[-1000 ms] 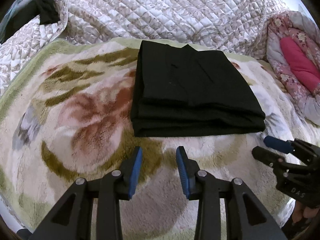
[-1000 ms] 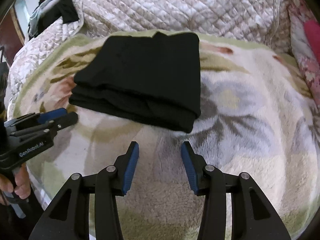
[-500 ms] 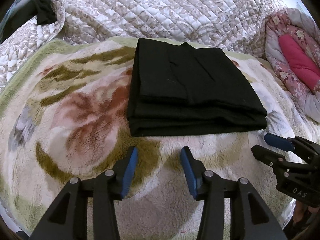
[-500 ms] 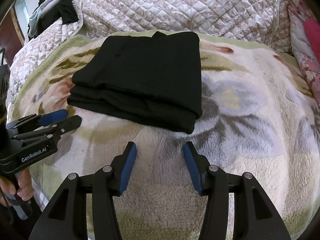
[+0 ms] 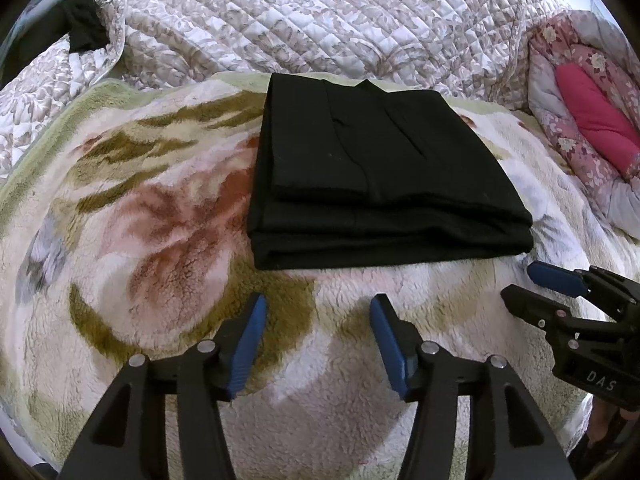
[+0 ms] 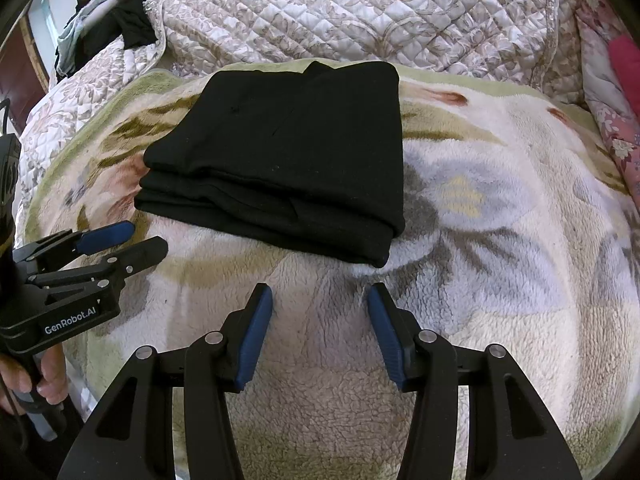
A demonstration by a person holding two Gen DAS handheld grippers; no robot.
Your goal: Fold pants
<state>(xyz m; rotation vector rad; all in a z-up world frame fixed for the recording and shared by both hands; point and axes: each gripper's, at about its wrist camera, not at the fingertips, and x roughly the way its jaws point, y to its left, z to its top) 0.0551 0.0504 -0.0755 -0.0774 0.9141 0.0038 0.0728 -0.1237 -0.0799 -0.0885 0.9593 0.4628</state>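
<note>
The black pants [image 5: 372, 168] lie folded in a flat rectangular stack on a fleece floral blanket [image 5: 160, 240]; they also show in the right wrist view [image 6: 288, 168]. My left gripper [image 5: 318, 308] is open and empty, hovering over the blanket just short of the stack's near edge. My right gripper [image 6: 320, 296] is open and empty, short of the stack's near right corner. Each gripper appears in the other's view: the right one at the right edge [image 5: 524, 284], the left one at the left edge [image 6: 136, 240].
A quilted floral bedspread [image 5: 320, 20] rises behind the blanket. A pink and red floral bundle [image 5: 592, 120] lies at the right. Dark clothes [image 6: 120, 20] are heaped at the far left. A hand [image 6: 36, 376] holds the left gripper's handle.
Both grippers have drawn back a little from the folded pants and their jaws have opened wider. The pants have not moved.
</note>
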